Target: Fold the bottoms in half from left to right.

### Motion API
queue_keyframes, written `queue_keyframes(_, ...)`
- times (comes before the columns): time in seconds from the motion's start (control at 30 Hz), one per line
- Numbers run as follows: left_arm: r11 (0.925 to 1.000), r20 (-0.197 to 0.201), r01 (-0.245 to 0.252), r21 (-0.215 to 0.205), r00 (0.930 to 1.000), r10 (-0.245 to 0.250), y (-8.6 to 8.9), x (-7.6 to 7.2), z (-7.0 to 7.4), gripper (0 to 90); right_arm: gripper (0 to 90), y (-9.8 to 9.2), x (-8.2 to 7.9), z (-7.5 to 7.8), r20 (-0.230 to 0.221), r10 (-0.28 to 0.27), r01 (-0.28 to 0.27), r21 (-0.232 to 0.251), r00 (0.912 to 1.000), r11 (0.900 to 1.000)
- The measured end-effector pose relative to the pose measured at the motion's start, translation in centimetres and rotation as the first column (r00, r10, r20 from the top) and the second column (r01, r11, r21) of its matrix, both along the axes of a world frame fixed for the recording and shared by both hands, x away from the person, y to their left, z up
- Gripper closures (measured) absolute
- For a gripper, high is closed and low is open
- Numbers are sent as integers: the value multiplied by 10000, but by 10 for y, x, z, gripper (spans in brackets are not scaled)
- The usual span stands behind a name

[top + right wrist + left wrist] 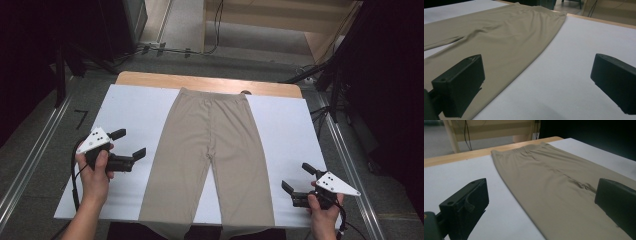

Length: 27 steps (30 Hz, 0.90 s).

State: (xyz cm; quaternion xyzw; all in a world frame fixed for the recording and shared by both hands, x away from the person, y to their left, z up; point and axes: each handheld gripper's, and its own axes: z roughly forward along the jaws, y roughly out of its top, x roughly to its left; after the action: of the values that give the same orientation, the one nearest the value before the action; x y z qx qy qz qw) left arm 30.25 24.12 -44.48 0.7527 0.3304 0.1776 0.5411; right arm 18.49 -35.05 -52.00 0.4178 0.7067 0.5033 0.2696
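Note:
A pair of beige leggings (212,150) lies flat on the white table cover (130,107), waistband at the far edge, both legs running toward the near edge and hanging over it. My left gripper (128,143) hovers left of the left leg, jaws wide open and empty. In the left gripper view the leggings (554,185) stretch between and beyond the jaws. My right gripper (299,179) is right of the right leg near the front edge, open with nothing in it. In the right gripper view the leggings (499,37) lie to the left, over the white cover (574,65).
The wooden table edge (150,77) shows beyond the white cover. Cables (165,49) and stand legs (325,80) are on the floor behind the table. Metal rails (350,165) run along both sides.

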Motion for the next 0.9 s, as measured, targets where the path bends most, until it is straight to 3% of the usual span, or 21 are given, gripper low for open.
queue_keyframes(0.27, 9997, 3, 224, 98, 9997, -224, -18, 36, 12, 0, 0, 3, 1, 0, -48, 56, -56, -157, 10000, 9999)
queue_keyframes(0.37, 9996, -73, 296, 41, 9995, -296, -22, 43, 13, 0, 0, 3, 1, 0, -65, 48, -49, -169, 10000, 9998)
queue_keyframes(0.57, 9991, -231, 370, 226, 9991, -365, -34, 69, 14, 0, 0, 4, 1, 0, -82, 125, -126, -190, 9999, 9997)
queue_keyframes(0.6, 9992, -340, 339, 234, 9989, -330, -39, 79, 14, 0, 0, 4, 1, 0, -78, 120, -122, -179, 9999, 9998)
queue_keyframes(0.73, 9992, -448, 387, 107, 9983, -381, -45, 93, 13, 0, 0, 4, 1, -1, -117, 137, -139, -192, 9998, 9997)
queue_keyframes(0.9, 9978, -523, 551, 363, 9972, -532, -59, 117, 13, 0, 0, 5, 1, -1, -73, 194, -196, -283, 9998, 9994)
